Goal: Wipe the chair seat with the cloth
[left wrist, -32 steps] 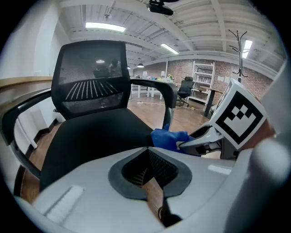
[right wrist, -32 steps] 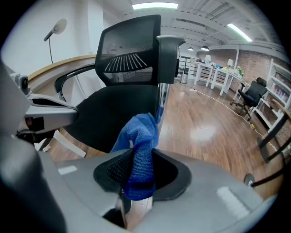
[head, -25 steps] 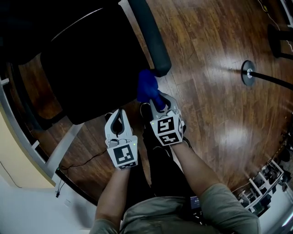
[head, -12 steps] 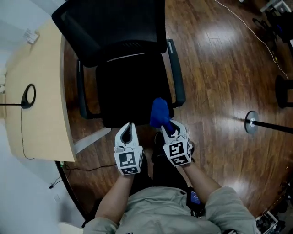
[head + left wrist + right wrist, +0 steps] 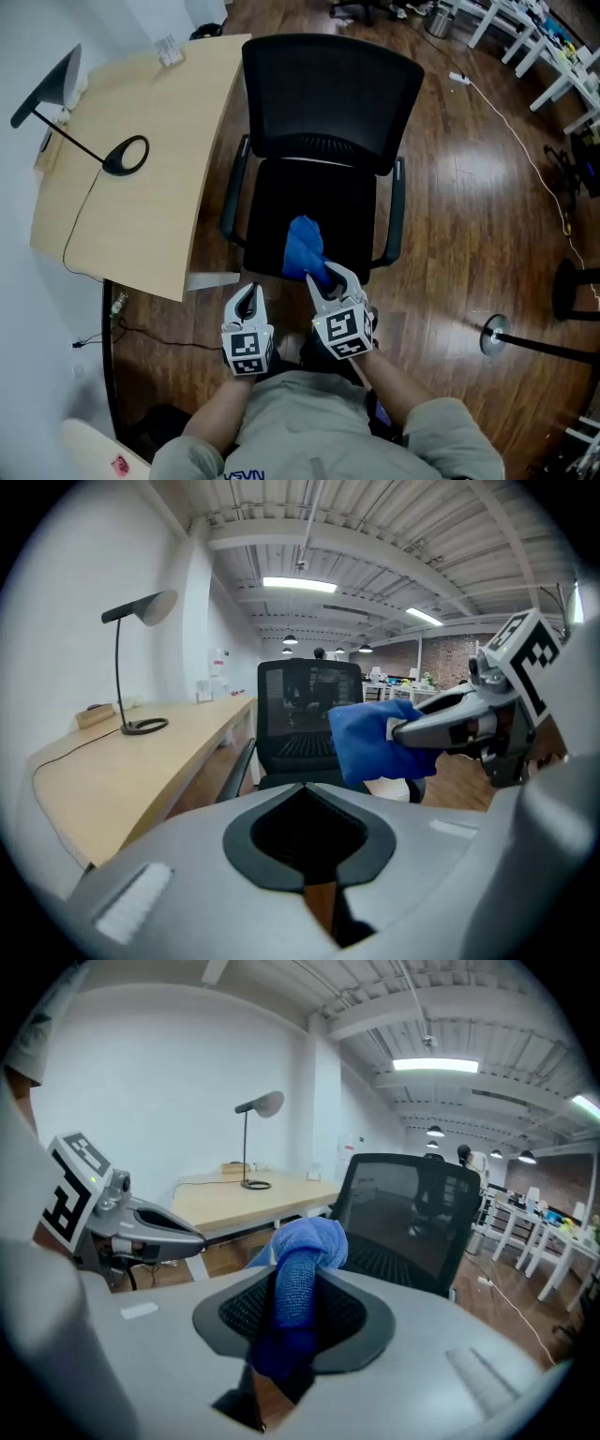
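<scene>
Blue cloth (image 5: 303, 248) is bunched and clamped between the jaws of the right gripper (image 5: 325, 274). Its free end reaches over the front edge of the black chair seat (image 5: 328, 202); whether it touches the seat I cannot tell. Just beside it, the left gripper (image 5: 247, 298) is empty, jaws closed together, short of the seat. A pale wooden desk (image 5: 122, 225) carrying a lamp (image 5: 120, 155) stands to the chair's left on dark wood floor (image 5: 469, 216).

You hold two grippers: left gripper (image 5: 248, 292), right gripper (image 5: 324, 275). Ahead of them: one chair (image 5: 328, 94), one blue cloth (image 5: 302, 246). To their left: one desk (image 5: 131, 220), one lamp (image 5: 107, 162).
</scene>
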The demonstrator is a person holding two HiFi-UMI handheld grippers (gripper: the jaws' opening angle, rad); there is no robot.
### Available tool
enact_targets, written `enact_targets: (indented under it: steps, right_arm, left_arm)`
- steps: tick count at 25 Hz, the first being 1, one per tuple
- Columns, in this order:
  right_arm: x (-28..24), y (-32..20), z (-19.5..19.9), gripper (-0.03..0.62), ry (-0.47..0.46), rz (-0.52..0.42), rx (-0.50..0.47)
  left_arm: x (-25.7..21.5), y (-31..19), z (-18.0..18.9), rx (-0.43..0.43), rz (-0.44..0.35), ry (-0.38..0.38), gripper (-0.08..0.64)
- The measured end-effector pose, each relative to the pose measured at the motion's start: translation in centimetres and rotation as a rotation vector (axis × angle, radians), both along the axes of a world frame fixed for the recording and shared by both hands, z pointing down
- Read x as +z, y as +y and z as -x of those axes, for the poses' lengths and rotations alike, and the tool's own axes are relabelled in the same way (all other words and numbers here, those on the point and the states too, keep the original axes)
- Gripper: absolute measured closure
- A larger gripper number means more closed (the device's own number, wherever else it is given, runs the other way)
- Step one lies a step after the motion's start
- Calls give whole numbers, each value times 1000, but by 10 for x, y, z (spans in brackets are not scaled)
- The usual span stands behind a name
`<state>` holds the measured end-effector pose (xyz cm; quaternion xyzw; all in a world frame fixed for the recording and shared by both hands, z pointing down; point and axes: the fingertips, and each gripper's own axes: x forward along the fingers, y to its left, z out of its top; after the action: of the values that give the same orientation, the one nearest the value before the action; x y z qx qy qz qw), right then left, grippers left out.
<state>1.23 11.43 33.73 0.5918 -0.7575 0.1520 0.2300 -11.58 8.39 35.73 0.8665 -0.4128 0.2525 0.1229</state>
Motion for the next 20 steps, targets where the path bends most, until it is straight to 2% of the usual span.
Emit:
enact_targets:
  steps: [5, 12, 15, 20]
  right_arm:
    - [-27, -42, 93, 486, -3, -32, -170]
    - [-39, -94, 251, 486, -29, 0, -395]
    - [-39, -114, 306, 486, -25, 7, -454]
    - [-14, -141, 373, 485, -15, 82, -498]
  left_arm:
    - [-24, -25, 78, -93, -39, 20, 554]
    - [-59, -67, 209, -235, -87, 26, 555]
    - [-66, -80, 261, -290, -101, 25, 555]
    - [-65, -93, 337, -366, -98, 20, 554]
